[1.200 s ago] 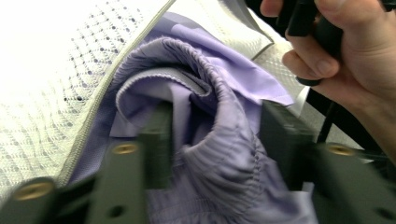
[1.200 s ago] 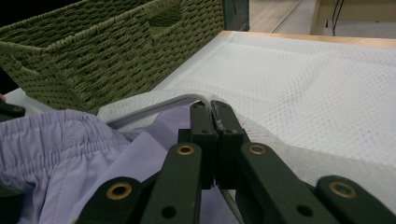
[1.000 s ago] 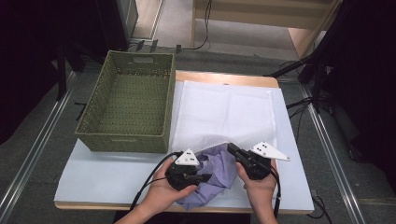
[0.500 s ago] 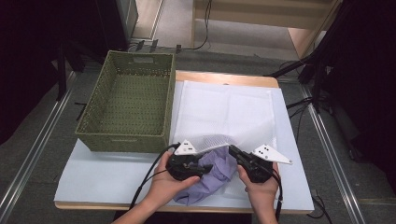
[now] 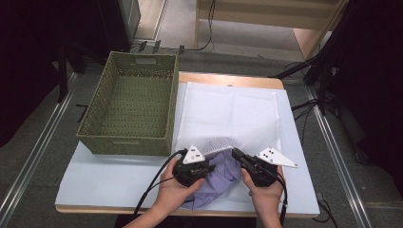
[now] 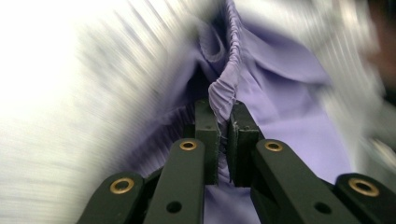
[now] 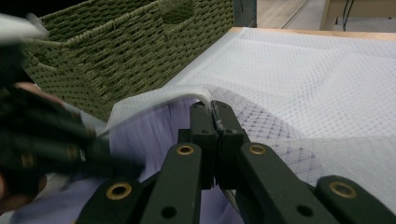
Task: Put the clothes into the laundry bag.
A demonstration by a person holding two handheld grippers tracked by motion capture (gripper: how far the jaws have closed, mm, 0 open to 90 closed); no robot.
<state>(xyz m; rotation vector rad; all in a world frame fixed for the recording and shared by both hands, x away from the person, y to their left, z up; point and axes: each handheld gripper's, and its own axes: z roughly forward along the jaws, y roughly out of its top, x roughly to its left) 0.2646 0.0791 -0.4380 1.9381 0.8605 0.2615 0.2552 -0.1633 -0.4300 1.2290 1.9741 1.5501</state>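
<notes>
At the near edge of the worktop [image 5: 95,185], the right tool [image 7: 212,109] pinches the white mesh laundry bag [image 5: 228,114] by its rim, lifting the mouth. The left tool [image 6: 223,112], its jaws just closing, grips the lilac garment [image 5: 216,183] by its gathered hem, seemingly to feed it in.

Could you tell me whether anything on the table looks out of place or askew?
Nothing looks damaged or spilled. The white mesh laundry bag lies flat except its near edge, lifted by the right tool, and the purple garment is bunched half inside that opening.
</notes>
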